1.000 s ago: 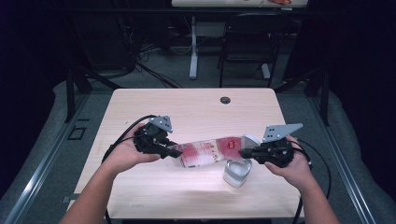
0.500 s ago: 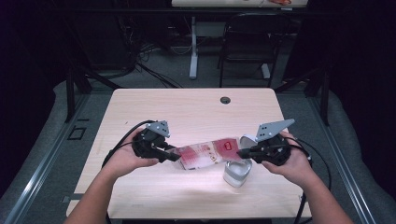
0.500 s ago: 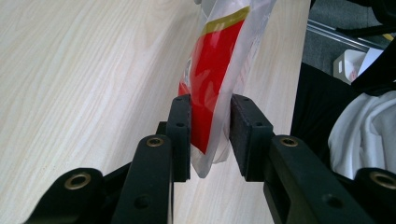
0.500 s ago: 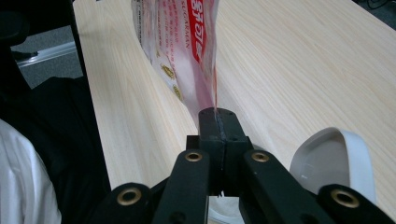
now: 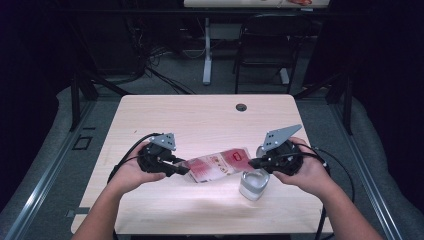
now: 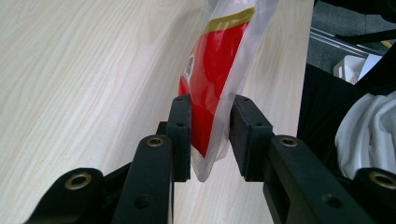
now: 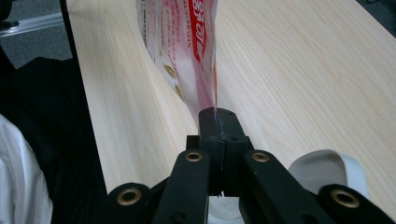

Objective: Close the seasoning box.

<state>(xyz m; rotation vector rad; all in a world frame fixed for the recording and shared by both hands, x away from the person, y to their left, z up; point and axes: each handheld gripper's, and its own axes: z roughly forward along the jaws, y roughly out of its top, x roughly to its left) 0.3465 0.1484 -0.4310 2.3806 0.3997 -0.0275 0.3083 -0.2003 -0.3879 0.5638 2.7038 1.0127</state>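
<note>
A red and white plastic packet hangs just above the wooden table, stretched between both grippers. My left gripper is shut on its lower left end; in the left gripper view the black pads stand on either side of the puffy red packet. My right gripper is shut on the thin sealed edge at the packet's higher right end. In the right gripper view the jaws meet tightly on that edge of the packet. A small white cup stands on the table under the right gripper.
A round cable hole sits near the table's far edge. A chair and a table leg stand on the floor beyond. The white cup's rim lies close beside the right jaws. Cables trail from both grippers toward the person.
The left gripper has sunk toward the table and the right gripper has risen and moved slightly left. The packet now slopes up toward the right.
</note>
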